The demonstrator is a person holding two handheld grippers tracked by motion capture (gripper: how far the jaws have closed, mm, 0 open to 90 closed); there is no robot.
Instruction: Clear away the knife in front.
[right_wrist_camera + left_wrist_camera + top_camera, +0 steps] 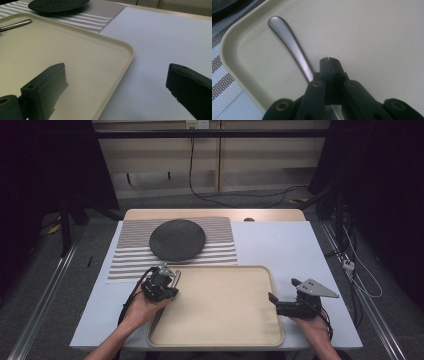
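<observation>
A metal utensil handle (292, 42) lies in the near left corner of the beige tray (220, 310), its rounded end pointing away from my left gripper (329, 60). That gripper's jaws are pressed together just right of the handle. The handle runs under its linkage, and I cannot tell whether it is gripped. In the high view the left gripper (171, 274) is over the tray's left edge. My right gripper (283, 289) is open at the tray's right edge. In its own view the right gripper (117, 82) has one jaw over the tray (62, 50) and one over the table.
A dark round plate (177, 239) rests on a striped placemat (130, 255) behind the tray. White table surface (280, 245) extends to the right of the mat. Cables lie on the floor beyond the table.
</observation>
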